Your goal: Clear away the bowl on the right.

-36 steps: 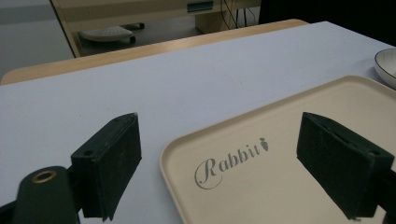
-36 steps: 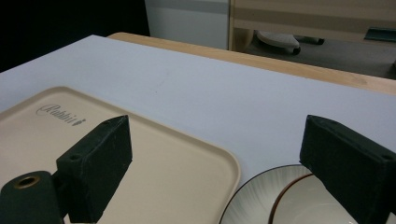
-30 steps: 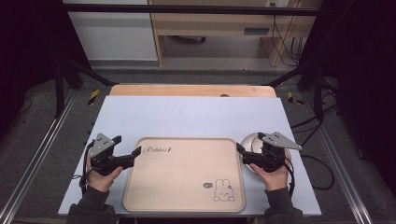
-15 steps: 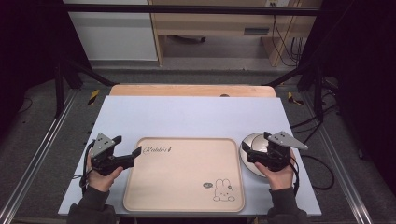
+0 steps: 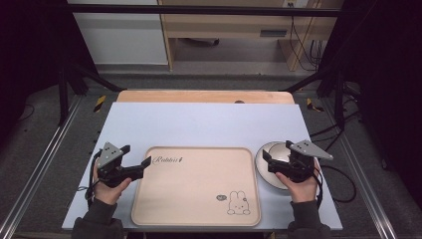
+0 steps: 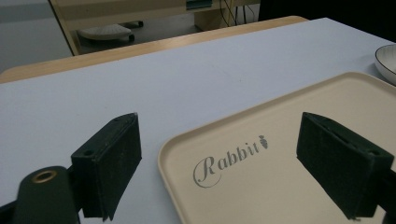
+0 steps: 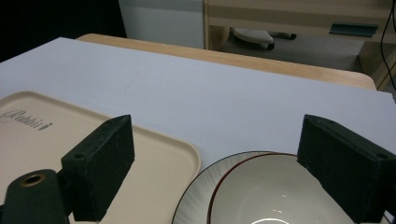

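Note:
A beige tray (image 5: 199, 186) printed with "Rabbit" and a small rabbit lies in the middle of the pale blue table top (image 5: 209, 124). My left gripper (image 5: 145, 163) is open at the tray's near-left corner; in the left gripper view the tray's corner (image 6: 289, 154) lies between the two black jaws. A white bowl (image 5: 272, 158) with a dark rim sits just right of the tray. My right gripper (image 5: 265, 160) hovers open over the bowl; in the right gripper view the bowl (image 7: 275, 196) lies between the jaws, beside the tray's edge (image 7: 159, 140).
A wooden board edge (image 5: 204, 96) runs along the table's far side. Black frame posts and cables (image 5: 338, 129) stand to the right, and metal rails (image 5: 45, 154) flank the table. A cabinet and shelf stand beyond.
My right gripper has shifted slightly right and nearer over the bowl. The left gripper and the tray have stayed in place.

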A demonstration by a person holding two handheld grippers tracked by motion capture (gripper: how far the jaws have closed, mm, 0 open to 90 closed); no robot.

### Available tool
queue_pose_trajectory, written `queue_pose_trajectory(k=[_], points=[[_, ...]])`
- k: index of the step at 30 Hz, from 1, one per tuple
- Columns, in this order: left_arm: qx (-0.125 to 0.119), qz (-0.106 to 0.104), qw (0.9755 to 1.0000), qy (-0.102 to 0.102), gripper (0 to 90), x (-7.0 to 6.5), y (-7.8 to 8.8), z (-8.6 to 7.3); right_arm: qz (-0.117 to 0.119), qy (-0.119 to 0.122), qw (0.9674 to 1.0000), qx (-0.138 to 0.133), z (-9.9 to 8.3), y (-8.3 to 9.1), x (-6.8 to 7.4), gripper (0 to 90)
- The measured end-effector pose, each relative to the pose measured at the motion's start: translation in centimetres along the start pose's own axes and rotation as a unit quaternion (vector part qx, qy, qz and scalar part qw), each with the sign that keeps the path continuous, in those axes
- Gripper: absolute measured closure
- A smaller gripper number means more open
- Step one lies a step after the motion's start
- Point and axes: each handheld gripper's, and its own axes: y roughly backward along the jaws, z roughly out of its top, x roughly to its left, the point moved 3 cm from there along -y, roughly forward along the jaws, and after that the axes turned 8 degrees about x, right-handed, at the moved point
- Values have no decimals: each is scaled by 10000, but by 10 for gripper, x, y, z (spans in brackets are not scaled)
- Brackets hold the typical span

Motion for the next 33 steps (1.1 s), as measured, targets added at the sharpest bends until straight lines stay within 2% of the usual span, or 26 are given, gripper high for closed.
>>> queue_pose_trajectory(k=[5,10,19,33], points=[[8,0,10000,-5,136,0,0,0,-143,-8,9999,66,-2,-1,-4,113],[14,5,10000,-7,136,0,-1,0,-183,-35,9998,87,-3,0,-8,115],[24,8,10000,-23,137,0,-1,-1,-323,-187,9991,223,-8,-1,-19,123],[55,10,10000,-32,138,0,-2,-1,-693,-373,9959,442,-18,-2,-39,171]])
